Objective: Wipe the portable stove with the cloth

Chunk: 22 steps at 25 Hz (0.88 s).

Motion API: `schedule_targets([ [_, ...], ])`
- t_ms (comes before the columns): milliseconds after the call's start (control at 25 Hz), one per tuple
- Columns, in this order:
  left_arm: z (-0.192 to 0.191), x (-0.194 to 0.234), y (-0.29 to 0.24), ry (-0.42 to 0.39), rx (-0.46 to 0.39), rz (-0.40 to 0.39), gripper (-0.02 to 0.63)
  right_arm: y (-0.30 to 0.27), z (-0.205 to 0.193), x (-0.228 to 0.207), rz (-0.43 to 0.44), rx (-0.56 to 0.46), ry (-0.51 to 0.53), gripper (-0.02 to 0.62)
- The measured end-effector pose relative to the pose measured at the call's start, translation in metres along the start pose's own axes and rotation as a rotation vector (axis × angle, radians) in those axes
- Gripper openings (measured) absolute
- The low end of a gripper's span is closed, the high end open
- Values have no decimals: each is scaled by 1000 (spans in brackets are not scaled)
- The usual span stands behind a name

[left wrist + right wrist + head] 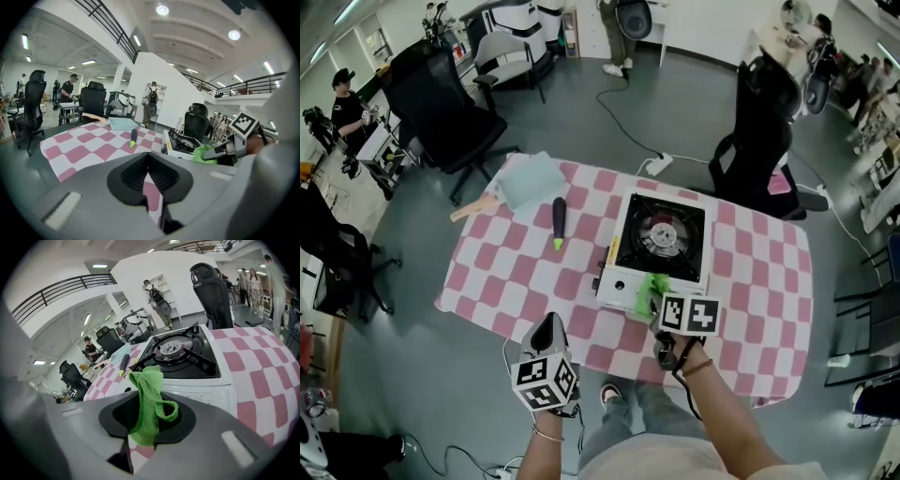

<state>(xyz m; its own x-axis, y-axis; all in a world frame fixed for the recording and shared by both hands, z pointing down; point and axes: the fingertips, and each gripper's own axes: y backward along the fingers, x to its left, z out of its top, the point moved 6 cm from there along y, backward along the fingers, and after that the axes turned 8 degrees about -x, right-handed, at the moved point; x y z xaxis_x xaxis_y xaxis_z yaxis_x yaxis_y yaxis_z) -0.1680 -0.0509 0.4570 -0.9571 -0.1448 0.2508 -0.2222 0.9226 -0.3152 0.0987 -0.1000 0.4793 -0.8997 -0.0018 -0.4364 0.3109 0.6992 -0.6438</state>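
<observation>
Your right hand-held gripper [147,420] has its jaws closed on the green cloth [149,399]. The cloth stands up out of the jaws in a bunched fold, and a loop hangs to one side. In the head view this hand-held gripper [654,302] holds the cloth [649,289] at the 6 o'clock edge of the stove [659,246], against its white front. The stove sits on the checked worktop [750,281], its black burner top facing up.

Your left hand-held gripper [149,171] has its jaws together with nothing between them. In the head view it [548,330] hangs at the near edge of the worktop, at about 7 o'clock from the stove and well apart from it. An eggplant [558,222] lies flat on the worktop at the stove's 9 o'clock.
</observation>
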Motion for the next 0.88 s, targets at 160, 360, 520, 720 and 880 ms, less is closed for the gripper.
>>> schedule_targets([
  [160,0,-8,-2,-5,-1,-13,0,5,0,-8,-8,-2,-9,83],
  [360,-1,-17,-2,-10,-2,-24,0,13,0,-18,-22,-5,-16,83],
  [520,-3,-24,-3,-13,-3,-33,0,18,-1,-26,-33,-5,-17,83],
  [720,-4,-35,-4,-17,-3,-48,0,26,0,-37,-49,-7,-21,83],
  [880,-6,-42,-4,-20,-4,-55,0,31,-1,-44,-56,-11,-26,83],
])
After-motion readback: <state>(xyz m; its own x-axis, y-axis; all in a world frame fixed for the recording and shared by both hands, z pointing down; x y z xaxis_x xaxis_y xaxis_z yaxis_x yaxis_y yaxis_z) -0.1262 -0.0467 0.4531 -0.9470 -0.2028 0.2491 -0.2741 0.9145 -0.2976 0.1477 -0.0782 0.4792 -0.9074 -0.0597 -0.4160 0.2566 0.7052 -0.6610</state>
